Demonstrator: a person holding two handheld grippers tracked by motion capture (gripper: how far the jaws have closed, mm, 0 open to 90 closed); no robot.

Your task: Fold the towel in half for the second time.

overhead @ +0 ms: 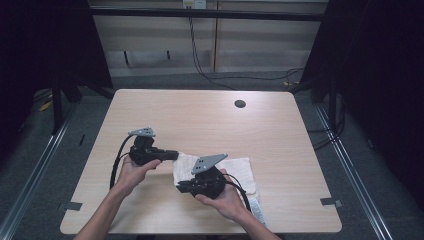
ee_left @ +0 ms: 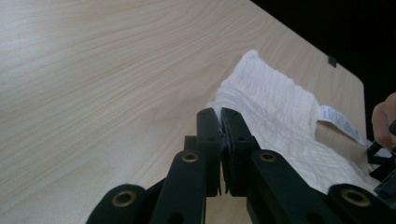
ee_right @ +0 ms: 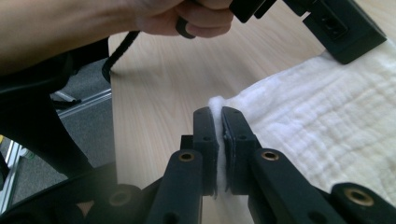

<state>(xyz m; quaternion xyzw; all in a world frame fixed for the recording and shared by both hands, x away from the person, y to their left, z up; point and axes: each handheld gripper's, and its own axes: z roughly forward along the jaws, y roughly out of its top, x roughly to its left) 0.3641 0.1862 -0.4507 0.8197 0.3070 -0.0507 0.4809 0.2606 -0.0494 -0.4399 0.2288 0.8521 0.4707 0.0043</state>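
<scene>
The left gripper (overhead: 172, 155) is held by the person's left hand (overhead: 131, 172) just above the table (overhead: 210, 115), pointing toward the towel (overhead: 239, 167). Its jaws are pressed together on the towel's near corner; in the left gripper view the white edge runs right up to the tips (ee_left: 220, 122), though how much cloth sits between them is hard to tell.

The towel lies in the middle-front of the table, folded and a little rumpled, with a label (ee_left: 340, 120) sticking out at its far end. It looks light, soft and limp, a crinkled weave that should give the pads plenty of bite. It will sag and drape as soon as it leaves the wood, so a corner or a folded edge is the place to hold it, with both corners of one side taken together to keep it spread.

The right gripper (overhead: 181, 186), in the right hand (overhead: 227, 200), lies over the towel's front edge. Its jaws are closed on a thin fold of white cloth, plain to see between them (ee_right: 219, 154).
</scene>
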